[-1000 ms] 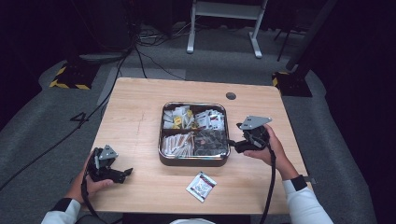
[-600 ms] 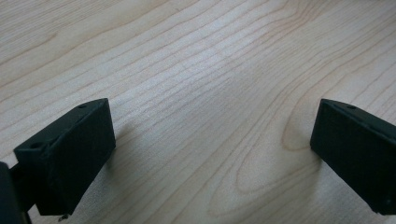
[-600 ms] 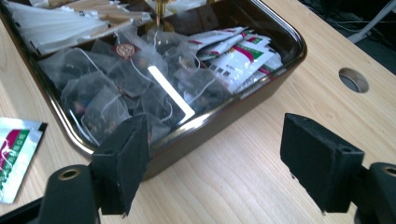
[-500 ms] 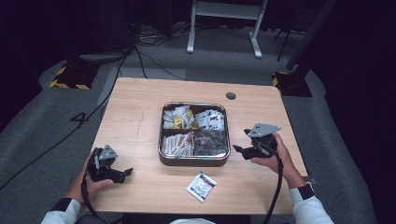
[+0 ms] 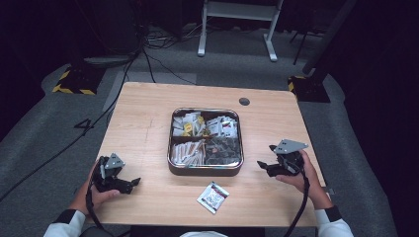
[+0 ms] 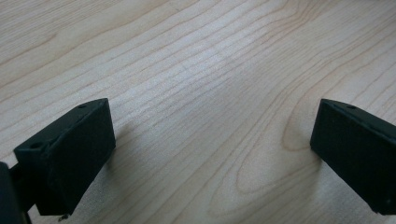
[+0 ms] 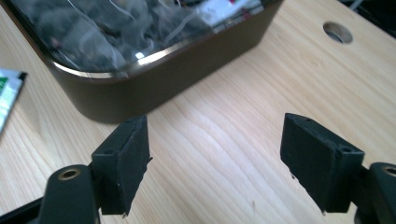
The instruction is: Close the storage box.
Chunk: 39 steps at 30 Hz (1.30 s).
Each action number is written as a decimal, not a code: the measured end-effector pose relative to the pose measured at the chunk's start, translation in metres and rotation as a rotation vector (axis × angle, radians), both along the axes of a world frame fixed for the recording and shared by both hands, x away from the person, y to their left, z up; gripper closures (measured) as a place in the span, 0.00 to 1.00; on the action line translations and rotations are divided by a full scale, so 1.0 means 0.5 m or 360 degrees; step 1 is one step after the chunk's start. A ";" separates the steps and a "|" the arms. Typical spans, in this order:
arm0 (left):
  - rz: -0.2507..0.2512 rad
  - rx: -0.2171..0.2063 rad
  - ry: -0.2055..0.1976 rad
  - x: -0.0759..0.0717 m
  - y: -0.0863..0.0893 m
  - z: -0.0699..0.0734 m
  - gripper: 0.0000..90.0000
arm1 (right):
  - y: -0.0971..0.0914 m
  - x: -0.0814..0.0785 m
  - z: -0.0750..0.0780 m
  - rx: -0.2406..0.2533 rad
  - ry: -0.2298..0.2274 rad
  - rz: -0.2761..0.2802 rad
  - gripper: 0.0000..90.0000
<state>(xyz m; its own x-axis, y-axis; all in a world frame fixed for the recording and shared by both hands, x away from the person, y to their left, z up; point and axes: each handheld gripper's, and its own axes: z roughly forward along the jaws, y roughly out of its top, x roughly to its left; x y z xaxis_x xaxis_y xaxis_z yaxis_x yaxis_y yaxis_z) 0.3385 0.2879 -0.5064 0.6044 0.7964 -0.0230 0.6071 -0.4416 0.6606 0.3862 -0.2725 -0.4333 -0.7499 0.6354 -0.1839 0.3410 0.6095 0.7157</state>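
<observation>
A square metal tin (image 5: 171, 137) with four compartments of packets sits mid-table; its brown wall (image 7: 187, 77) fills the top of the right gripper view. A white sachet (image 5: 213, 197) lies on the wood in front of the tin, its edge (image 7: 9, 95) at the left of the right gripper view. My right gripper (image 5: 264, 166) rests low on the table right of the tin, open and empty (image 7: 215, 163). My left gripper (image 5: 131, 182) sits near the front left corner, jaws wide apart over bare wood (image 6: 212, 149).
A round cable hole (image 5: 244, 101) is set in the wooden table (image 5: 143, 113) behind the tin. Cables and a white stand base lie on the grey floor beyond the table. Yellow-black marked blocks sit at the table's far corners.
My right gripper has drawn back from the tin's right edge, moving right and toward the front, and come down to the table. The left gripper has stayed put.
</observation>
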 end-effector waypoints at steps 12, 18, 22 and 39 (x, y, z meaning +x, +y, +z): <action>0.0000 0.0002 -0.0002 0.000 0.000 0.000 0.00 | -0.055 -0.010 -0.043 -0.0020 0.0065 -0.0099 0.27; 0.0000 0.0000 0.0000 0.000 0.000 0.000 0.00 | -0.080 -0.017 -0.062 -0.0013 0.0088 -0.0145 0.27; 0.0000 0.0001 -0.0002 0.000 0.000 0.000 0.00 | -0.096 -0.022 -0.075 -0.0007 0.0103 -0.0173 0.26; 0.0000 0.0000 -0.0002 0.000 0.000 0.000 0.00 | -0.181 -0.069 -0.128 0.0125 0.0204 -0.0334 0.22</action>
